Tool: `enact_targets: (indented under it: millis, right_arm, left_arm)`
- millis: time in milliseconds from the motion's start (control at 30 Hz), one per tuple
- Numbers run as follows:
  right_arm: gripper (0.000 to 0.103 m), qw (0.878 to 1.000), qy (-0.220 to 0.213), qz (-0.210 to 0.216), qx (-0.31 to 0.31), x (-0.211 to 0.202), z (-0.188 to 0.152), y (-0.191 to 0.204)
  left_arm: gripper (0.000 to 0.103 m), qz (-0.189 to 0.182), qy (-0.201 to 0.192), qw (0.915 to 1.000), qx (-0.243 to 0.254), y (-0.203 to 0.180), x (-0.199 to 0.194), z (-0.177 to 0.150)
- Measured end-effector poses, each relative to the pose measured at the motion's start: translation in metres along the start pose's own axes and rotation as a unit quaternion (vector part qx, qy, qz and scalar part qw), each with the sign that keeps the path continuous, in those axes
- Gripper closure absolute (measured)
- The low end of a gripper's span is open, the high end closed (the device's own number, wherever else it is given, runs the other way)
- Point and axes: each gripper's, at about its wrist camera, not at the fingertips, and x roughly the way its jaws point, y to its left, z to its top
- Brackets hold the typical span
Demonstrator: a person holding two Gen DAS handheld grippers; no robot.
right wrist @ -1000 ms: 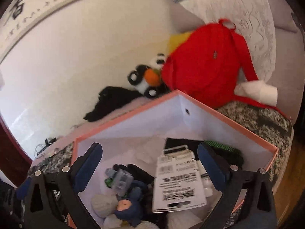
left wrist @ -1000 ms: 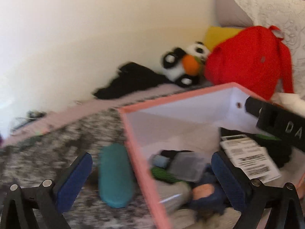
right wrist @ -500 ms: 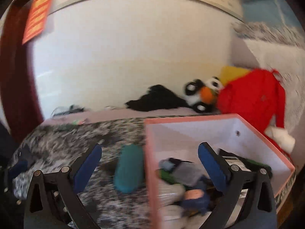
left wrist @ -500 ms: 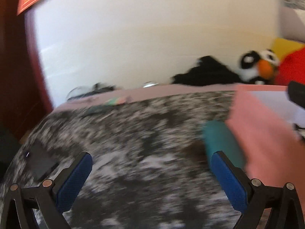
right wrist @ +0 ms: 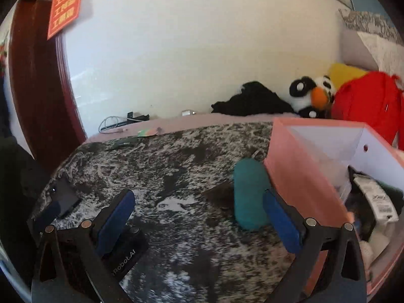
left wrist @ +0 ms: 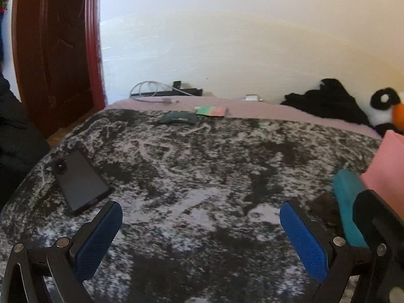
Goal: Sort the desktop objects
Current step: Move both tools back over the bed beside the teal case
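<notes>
A flat black smartphone [left wrist: 80,182] is lying at the left edge of the mottled black-and-white cloth-covered table [left wrist: 202,171], and the left gripper [left wrist: 200,229], jaws spread wide and holding nothing, is facing it; aiming to straddle its narrow sides would serve best. A teal oblong case [right wrist: 248,193] is resting against the pink cardboard box [right wrist: 298,174], near the right gripper [right wrist: 199,223], also gaping and empty. Only the right wrist view is showing the box's filled interior.
</notes>
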Motion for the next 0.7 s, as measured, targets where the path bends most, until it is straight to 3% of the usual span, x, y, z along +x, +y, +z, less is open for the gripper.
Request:
enact_targets:
  millis: [233,467,633,700]
  right_arm:
    - [0.000,1.000,0.001,-0.004,-0.006,0.011,-0.006,0.008]
    - [0.000,1.000,0.016,0.004,-0.022,0.023,-0.003,0.008]
    - [0.000,0.999,0.047,0.008,-0.008,0.035,-0.005,0.001]
    - [0.000,0.998,0.055,0.009,-0.004,0.040,-0.006,0.000]
  left_arm:
    - [0.000,-0.002,0.009,0.9996,0.026,0.004,0.009,-0.002]
    - [0.000,-0.089,0.086,0.9920,0.022,0.033,0.033,-0.022]
    - [0.000,-0.084,0.118,0.9884,0.045,0.051,0.054,-0.052]
    - [0.000,-0.098,0.145,0.9840,0.035,0.059,0.063,-0.064]
